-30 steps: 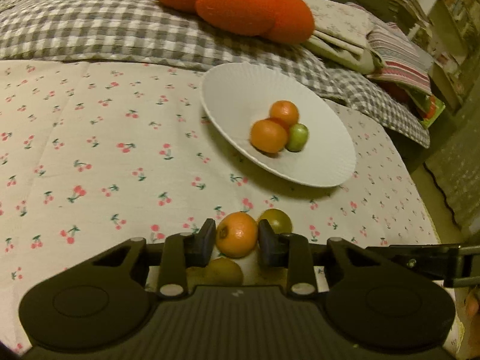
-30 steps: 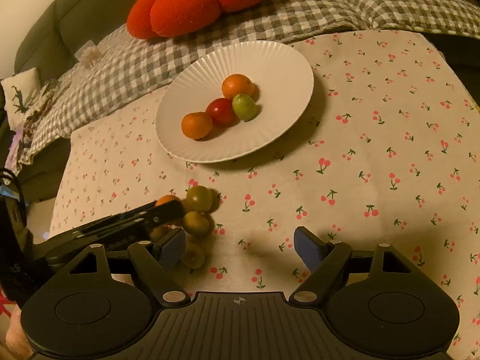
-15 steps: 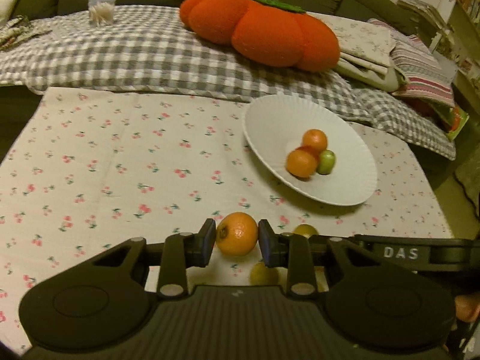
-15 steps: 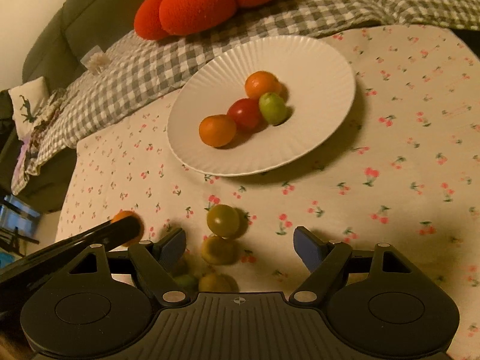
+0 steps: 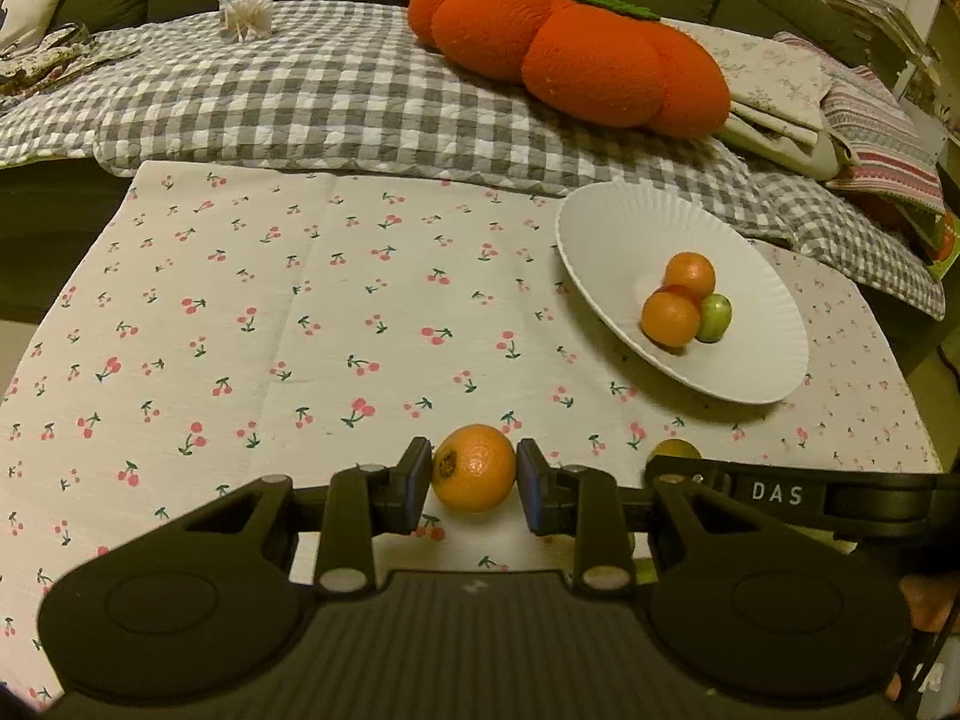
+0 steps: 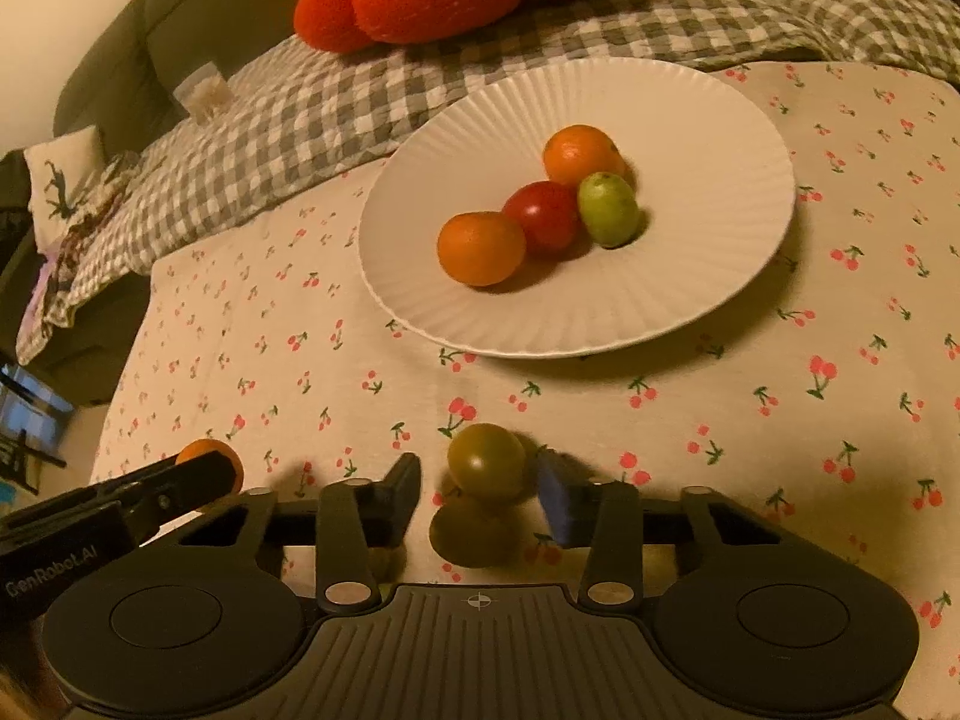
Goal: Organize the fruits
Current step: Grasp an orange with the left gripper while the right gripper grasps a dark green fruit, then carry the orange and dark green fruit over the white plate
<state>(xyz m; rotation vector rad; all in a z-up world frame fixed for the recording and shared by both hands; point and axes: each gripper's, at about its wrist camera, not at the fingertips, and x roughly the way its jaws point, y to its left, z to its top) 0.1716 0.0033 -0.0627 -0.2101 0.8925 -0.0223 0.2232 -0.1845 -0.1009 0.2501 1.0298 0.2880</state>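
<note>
My left gripper [image 5: 474, 453] is shut on an orange [image 5: 474, 474] and holds it just above the cherry-print cloth. It also shows at the left of the right wrist view, where the left gripper [image 6: 198, 474] half hides the orange [image 6: 207, 450]. The jaws of my right gripper [image 6: 480, 471] are closing around a green tomato [image 6: 486, 462]. A gap still shows at the left pad, and the right finger [image 6: 555, 504] is blurred. A second dull green fruit [image 6: 474, 534] lies just behind it. The white plate [image 6: 690, 120] holds two oranges, a red fruit and a green one.
The plate [image 5: 600, 222] sits at the table's far right. Beyond the table lies a grey checked blanket [image 5: 336, 96] with an orange pumpkin cushion [image 5: 570, 54]. The right gripper's arm [image 5: 774, 492] crosses just right of my left gripper, over a yellowish fruit [image 5: 675, 450].
The left gripper has lifted the orange away from the other loose fruits and tilted up. The right gripper came down over the green fruits, and its jaws narrowed from wide open to around one tomato.
</note>
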